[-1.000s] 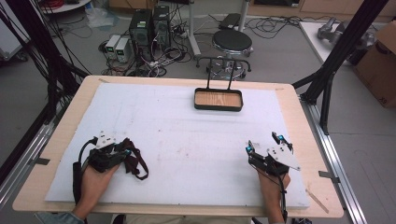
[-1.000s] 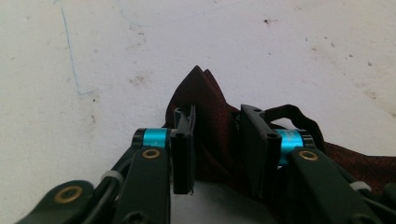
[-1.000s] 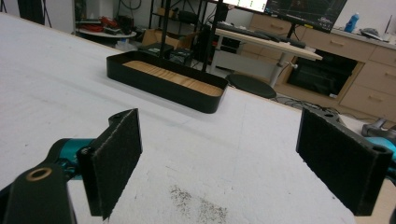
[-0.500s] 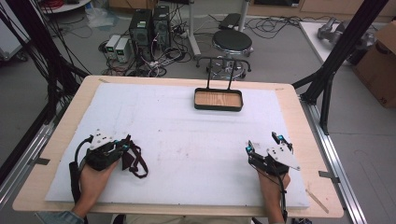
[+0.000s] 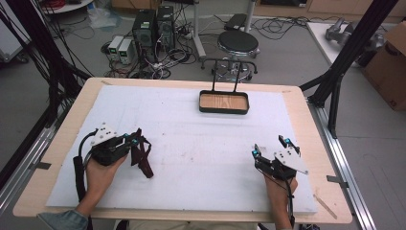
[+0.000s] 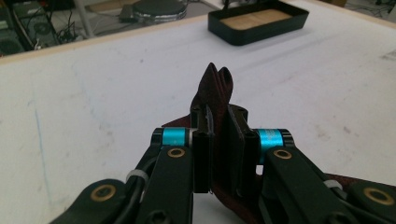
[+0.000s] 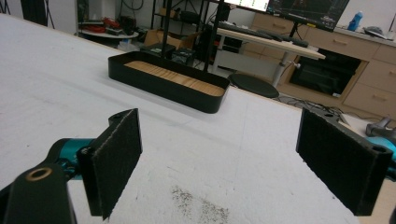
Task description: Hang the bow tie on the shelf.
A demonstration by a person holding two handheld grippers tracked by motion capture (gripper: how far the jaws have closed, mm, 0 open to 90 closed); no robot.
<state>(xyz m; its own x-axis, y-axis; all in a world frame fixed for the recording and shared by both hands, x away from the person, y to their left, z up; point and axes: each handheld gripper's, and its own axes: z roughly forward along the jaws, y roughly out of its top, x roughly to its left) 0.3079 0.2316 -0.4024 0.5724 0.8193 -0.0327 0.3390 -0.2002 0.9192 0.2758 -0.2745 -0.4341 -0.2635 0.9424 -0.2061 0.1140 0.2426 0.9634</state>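
Two handheld grippers worked a white-covered table (image 5: 201,158): the left gripper (image 5: 135,142) clamped a dark red strap (image 5: 142,158), the right gripper (image 5: 271,147) gaped empty, near a black wooden-bottomed tray (image 5: 224,102); no legible writing.

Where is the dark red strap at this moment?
In the high view the dark red strap lies at the near left of the white mat, clamped in the left gripper, well short of the black tray at the far edge.
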